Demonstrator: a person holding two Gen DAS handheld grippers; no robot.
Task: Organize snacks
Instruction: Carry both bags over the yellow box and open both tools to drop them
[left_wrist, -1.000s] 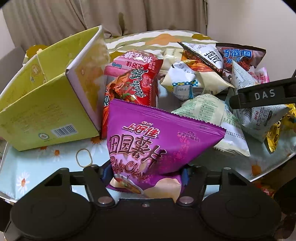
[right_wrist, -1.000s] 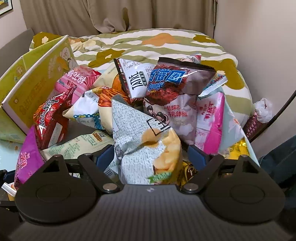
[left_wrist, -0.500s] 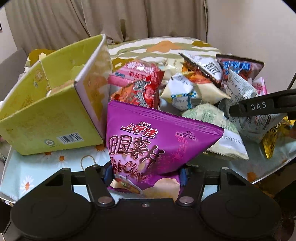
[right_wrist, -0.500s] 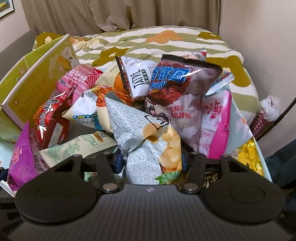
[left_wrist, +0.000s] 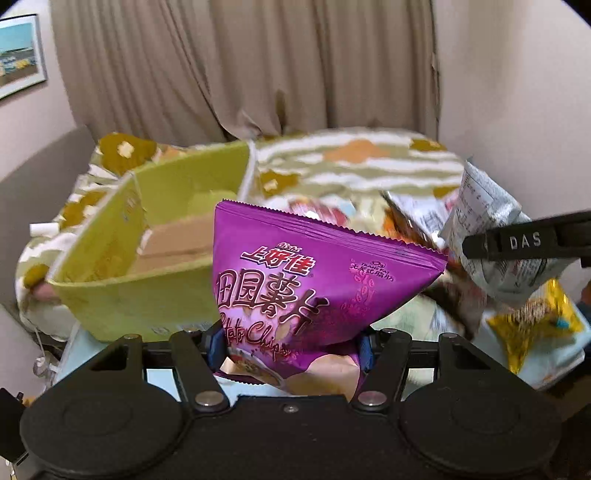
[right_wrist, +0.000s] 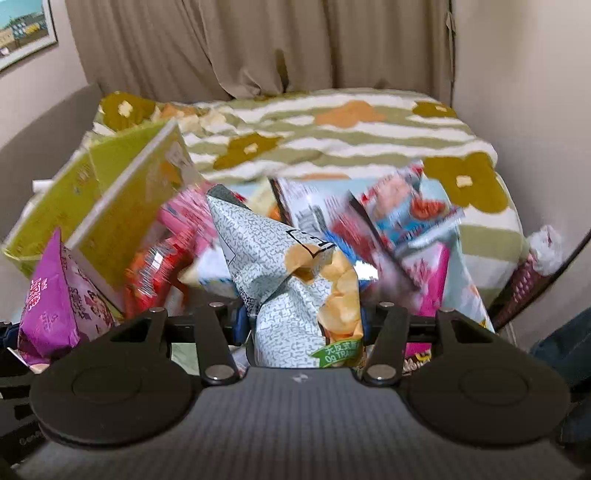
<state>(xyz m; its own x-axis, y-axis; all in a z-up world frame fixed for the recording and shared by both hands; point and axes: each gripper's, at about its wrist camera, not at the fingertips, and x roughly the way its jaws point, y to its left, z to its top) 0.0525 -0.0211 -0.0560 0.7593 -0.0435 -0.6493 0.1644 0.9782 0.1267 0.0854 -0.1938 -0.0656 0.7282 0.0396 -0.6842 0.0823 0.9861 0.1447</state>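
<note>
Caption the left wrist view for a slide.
Left gripper clamps a purple chip bag lifted before the open yellow-green box, snack pile at right.

Beige curtain (right_wrist: 258, 44), floral bedspread (right_wrist: 332, 125)

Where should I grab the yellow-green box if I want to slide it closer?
Grip the near wall of the yellow-green box at its top rim, coming from above with one finger inside. It stands open-topped, the rim is a thin exposed card edge, and the purple bag in the left gripper covers its right end, so go left.
</note>
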